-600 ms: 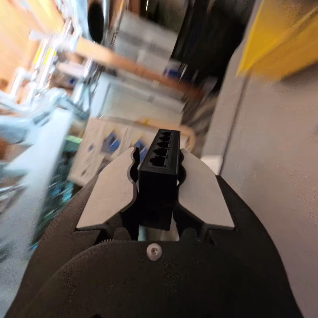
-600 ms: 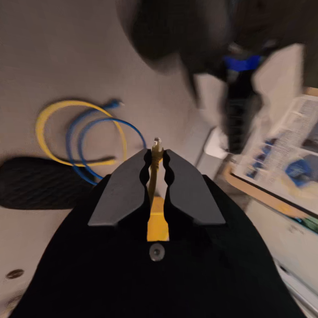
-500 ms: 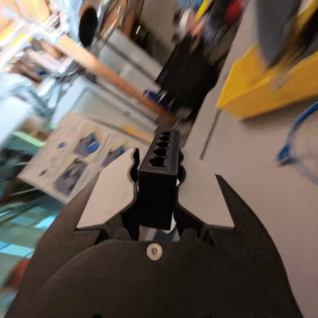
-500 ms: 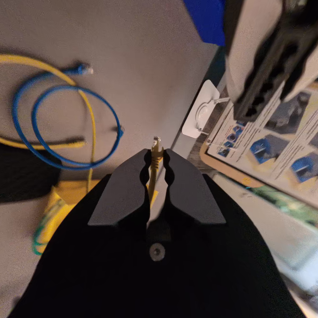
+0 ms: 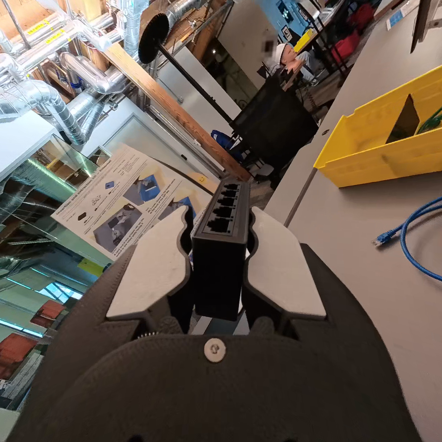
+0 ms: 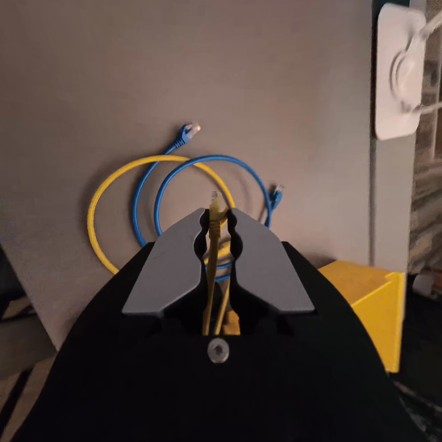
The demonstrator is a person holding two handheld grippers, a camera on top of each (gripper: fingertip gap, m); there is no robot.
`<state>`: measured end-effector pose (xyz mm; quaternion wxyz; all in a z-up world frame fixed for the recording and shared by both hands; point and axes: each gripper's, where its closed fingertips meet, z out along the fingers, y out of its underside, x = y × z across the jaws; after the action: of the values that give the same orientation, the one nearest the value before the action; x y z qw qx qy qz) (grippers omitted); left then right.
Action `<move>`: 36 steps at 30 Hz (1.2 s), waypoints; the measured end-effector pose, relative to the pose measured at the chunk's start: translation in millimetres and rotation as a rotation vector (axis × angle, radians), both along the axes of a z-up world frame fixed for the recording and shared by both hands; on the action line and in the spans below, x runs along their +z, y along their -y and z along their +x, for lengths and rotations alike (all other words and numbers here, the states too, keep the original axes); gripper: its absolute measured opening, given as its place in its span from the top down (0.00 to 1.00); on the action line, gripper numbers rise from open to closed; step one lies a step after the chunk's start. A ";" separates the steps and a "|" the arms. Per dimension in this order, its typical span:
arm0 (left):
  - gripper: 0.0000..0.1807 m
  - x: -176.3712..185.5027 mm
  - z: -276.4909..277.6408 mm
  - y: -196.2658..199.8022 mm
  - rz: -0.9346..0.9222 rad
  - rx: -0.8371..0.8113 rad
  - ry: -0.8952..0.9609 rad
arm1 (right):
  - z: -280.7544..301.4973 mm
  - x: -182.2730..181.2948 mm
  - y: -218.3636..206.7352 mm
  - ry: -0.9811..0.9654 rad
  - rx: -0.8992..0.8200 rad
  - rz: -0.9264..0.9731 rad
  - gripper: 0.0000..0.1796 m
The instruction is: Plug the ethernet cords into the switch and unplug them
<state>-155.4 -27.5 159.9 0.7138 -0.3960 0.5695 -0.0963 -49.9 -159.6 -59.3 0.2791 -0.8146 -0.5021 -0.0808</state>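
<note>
My left gripper is shut on a black ethernet switch, held in the air with its row of empty ports facing up and away. My right gripper is shut on the plug end of a yellow ethernet cord; the clear plug sticks out past the fingertips. The rest of the yellow cord loops on the grey table. A blue ethernet cord lies coiled over it, both plugs free. The blue cord also shows in the left wrist view. Neither gripper shows in the other's view.
A yellow plastic bin stands on the table, with green cord inside; its corner shows in the right wrist view. A printed instruction sheet stands beyond the table edge. A white holder sits at the table's edge. A person is far off. The grippers' ends are close to 30 cm from one another.
Both grippers have swung round, still holding their loads. The left view now takes in the bin and blue cord. The switch has left the right view, which now faces the coiled cords.
</note>
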 end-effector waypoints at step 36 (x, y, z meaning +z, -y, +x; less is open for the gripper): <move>0.76 -78.1 28.8 -19.2 -0.099 0.064 -0.380 | 86.4 49.9 -62.5 -0.165 -0.695 0.092 0.96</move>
<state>-126.7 -8.2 81.7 0.5757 -0.4595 0.6758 -0.0250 36.5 -97.1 -9.5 0.3107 -0.9270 -0.1668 -0.1275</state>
